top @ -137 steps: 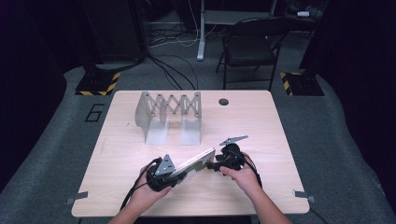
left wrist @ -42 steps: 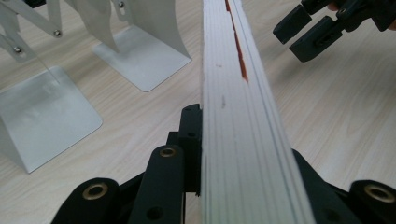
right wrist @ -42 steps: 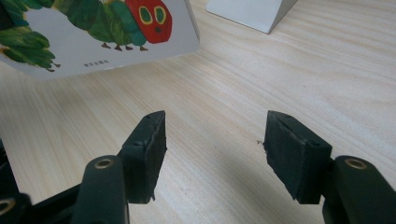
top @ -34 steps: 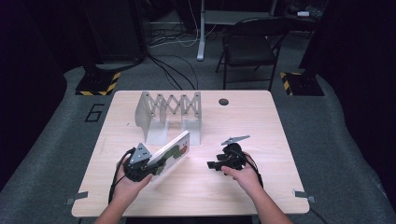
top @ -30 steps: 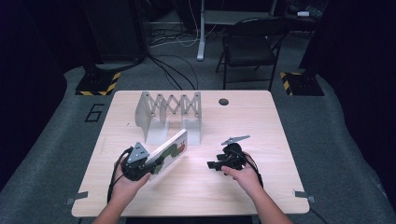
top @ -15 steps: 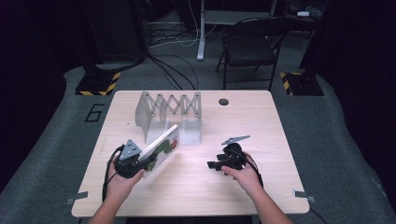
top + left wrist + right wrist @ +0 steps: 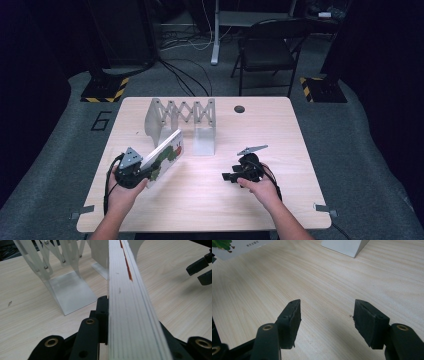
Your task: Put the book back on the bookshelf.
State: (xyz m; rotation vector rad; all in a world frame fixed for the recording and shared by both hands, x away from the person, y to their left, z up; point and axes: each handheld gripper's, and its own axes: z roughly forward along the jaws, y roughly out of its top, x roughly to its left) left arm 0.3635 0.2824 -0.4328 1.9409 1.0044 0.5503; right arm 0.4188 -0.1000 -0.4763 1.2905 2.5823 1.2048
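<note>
Desk carries an accordion rack near its far edge. Book, tilted up toward the rack near the left edge, sits clamped in the left gripper's jaws. Right gripper rests low near the desk's middle, jaws apart, empty.

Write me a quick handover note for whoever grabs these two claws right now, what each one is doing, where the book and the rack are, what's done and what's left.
Left claw: shut on the picture book, gripping its edge; the book is lifted and tilted, pointing toward the rack.
Right claw: open, holding nothing, low over the bare table on the right side.
Accordion book rack: stands at the far middle of the table, no books in it; its metal end plates lie just ahead of the book.
Done: book picked up and brought near the rack.
Left: probably stand the book upright between the rack's end plates, then release; the right claw is free to steady the rack.
</note>
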